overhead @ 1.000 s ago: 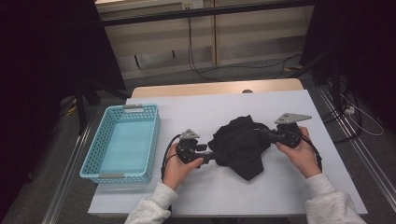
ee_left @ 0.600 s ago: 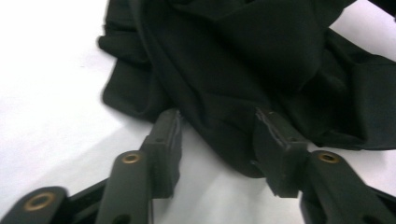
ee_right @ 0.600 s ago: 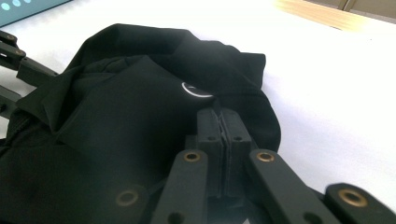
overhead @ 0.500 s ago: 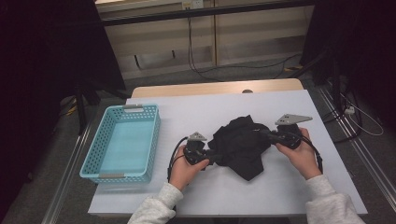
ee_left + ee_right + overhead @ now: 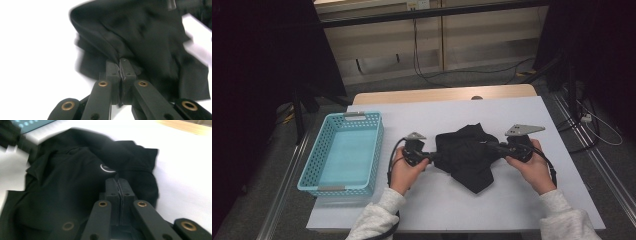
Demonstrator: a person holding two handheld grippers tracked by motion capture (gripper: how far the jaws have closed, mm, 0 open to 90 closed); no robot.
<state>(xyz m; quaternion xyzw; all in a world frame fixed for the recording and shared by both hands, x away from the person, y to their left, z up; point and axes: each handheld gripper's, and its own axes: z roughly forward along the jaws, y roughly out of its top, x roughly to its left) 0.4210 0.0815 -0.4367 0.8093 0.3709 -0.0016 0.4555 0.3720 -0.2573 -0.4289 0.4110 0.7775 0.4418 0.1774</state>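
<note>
In the high view, a crumpled black garment (image 5: 467, 156) lies on the white table (image 5: 512, 210), just right of centre. The left gripper (image 5: 430, 158) meets its edge from nine o'clock, and the right gripper (image 5: 495, 148) meets it from three o'clock. A light blue basket (image 5: 343, 153) stands well apart at nine o'clock of the left hand (image 5: 404, 172).

In the left gripper view, the jaws have just been closing and now pinch a fold of the garment (image 5: 140, 42) between their pads, the cloth spreading away toward twelve and two o'clock.

In the right gripper view, the jaws stand pressed together on the dark fabric (image 5: 62, 185), with a small white ring mark (image 5: 107, 168) on the cloth just above them at twelve o'clock.
</note>
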